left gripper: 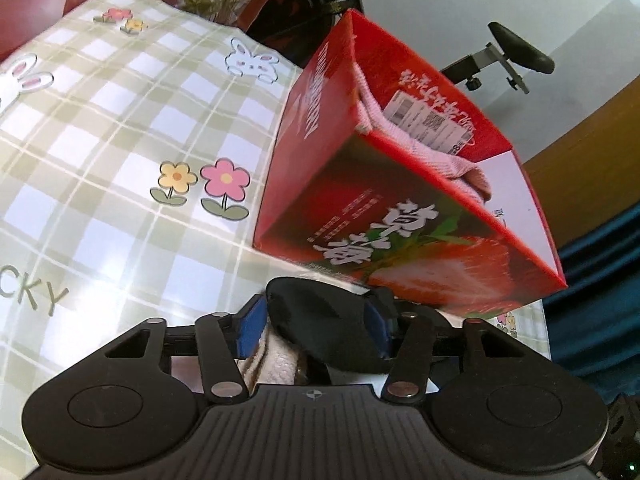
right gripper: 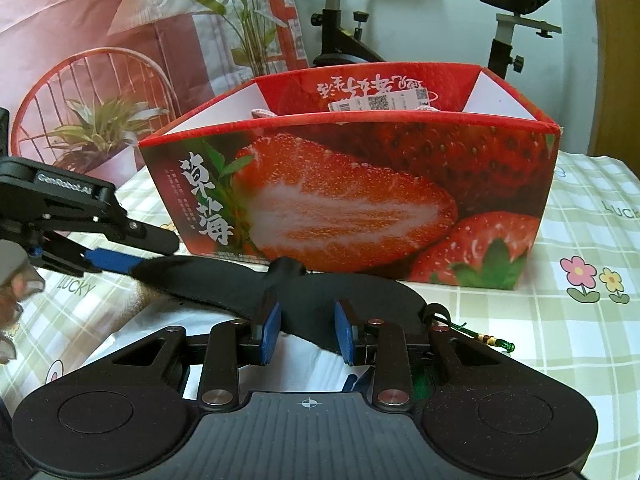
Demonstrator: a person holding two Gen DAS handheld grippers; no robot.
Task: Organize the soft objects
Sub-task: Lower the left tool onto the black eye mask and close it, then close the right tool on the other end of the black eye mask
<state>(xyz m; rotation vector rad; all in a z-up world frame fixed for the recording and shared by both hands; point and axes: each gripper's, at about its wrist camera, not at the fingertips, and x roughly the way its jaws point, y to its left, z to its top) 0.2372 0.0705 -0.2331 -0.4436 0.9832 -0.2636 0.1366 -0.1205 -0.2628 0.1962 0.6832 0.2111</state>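
Observation:
A red strawberry-printed box stands open-topped on the checked tablecloth; it also shows in the left wrist view. A pink knitted cloth with a paper tag lies inside it. A black soft piece stretches in front of the box. My left gripper is shut on one end of it, as the right wrist view shows. My right gripper has its blue pads on either side of the black piece's other end, with gaps showing.
A beige furry item lies under the left gripper. A green beaded cord lies by the right gripper. Red printed bags stand behind the box. An exercise bike is beyond the table.

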